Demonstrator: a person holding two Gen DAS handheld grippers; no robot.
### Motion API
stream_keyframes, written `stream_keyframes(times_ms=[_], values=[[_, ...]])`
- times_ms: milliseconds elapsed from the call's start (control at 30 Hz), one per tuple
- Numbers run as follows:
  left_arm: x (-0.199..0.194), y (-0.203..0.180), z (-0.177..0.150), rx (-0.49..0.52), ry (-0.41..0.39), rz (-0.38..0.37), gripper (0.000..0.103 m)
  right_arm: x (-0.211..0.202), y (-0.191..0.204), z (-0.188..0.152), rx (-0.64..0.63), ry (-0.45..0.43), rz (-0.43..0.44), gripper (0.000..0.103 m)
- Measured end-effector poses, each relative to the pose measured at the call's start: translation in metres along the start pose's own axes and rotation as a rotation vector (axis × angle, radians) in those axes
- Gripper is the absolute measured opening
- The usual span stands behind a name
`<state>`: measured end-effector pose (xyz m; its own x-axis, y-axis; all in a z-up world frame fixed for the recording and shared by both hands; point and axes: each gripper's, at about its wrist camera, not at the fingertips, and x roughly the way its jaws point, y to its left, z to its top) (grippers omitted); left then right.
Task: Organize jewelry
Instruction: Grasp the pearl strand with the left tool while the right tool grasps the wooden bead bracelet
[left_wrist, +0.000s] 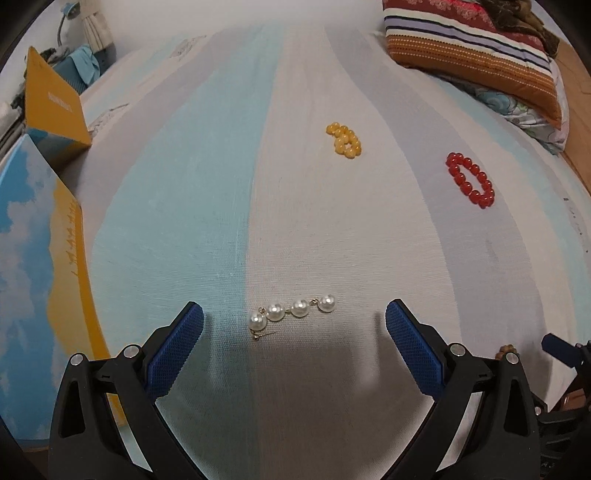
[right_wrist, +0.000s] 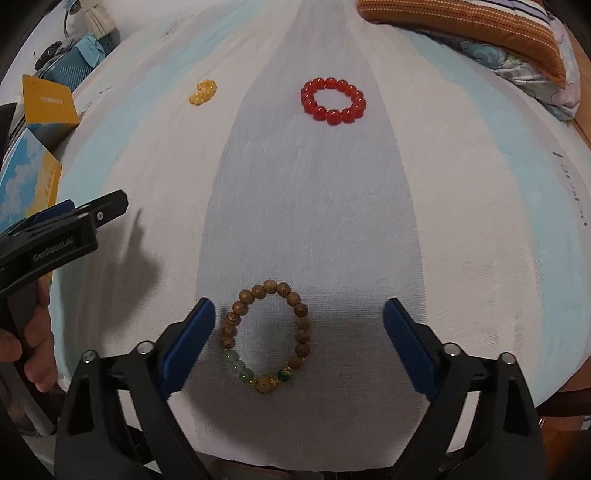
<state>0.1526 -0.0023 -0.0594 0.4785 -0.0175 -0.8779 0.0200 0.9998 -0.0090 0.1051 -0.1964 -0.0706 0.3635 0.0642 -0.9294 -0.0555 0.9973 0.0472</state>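
A pearl earring, a short chain of white pearls with a small gold hook, lies flat on the striped bedsheet between the blue pads of the left gripper, whose jaws stand wide apart and touch nothing. A wooden bead bracelet with a few green beads lies as an open ring on the same sheet between the pads of the right gripper; those jaws are also spread, holding nothing, with the bracelet nearer the left pad than the right. Farther up the bed lie a yellow bead bracelet, bunched up, and a red bead bracelet, well apart from each other and from both grippers. An open box printed with sky and yellow sits at the left edge of the bed, and a striped pillow at the far right. Both grippers appear poised over their pieces for a pick-up, so the step in hand looks like the approach before grasping. The next move likely calls for lowering each gripper to the sheet and closing squarely on the beads; the earring is small and low, so the pads may catch cloth.
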Motion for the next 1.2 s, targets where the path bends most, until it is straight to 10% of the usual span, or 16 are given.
stream_keyframes(times_ms=[200,533,1200], values=[[0.016,0.008,-0.001,-0.033,0.062,-0.015,0.081,0.011,0.007,-0.002,-0.033,0.050,0.020,0.059],[0.006,0.010,-0.005,-0.017,0.084,-0.024,0.012,0.013,0.014,-0.002,-0.061,0.052,0.013,0.012],[0.003,0.012,-0.007,-0.018,0.046,-0.056,0.011,0.011,0.012,0.005,-0.027,-0.050,0.011,0.009]])
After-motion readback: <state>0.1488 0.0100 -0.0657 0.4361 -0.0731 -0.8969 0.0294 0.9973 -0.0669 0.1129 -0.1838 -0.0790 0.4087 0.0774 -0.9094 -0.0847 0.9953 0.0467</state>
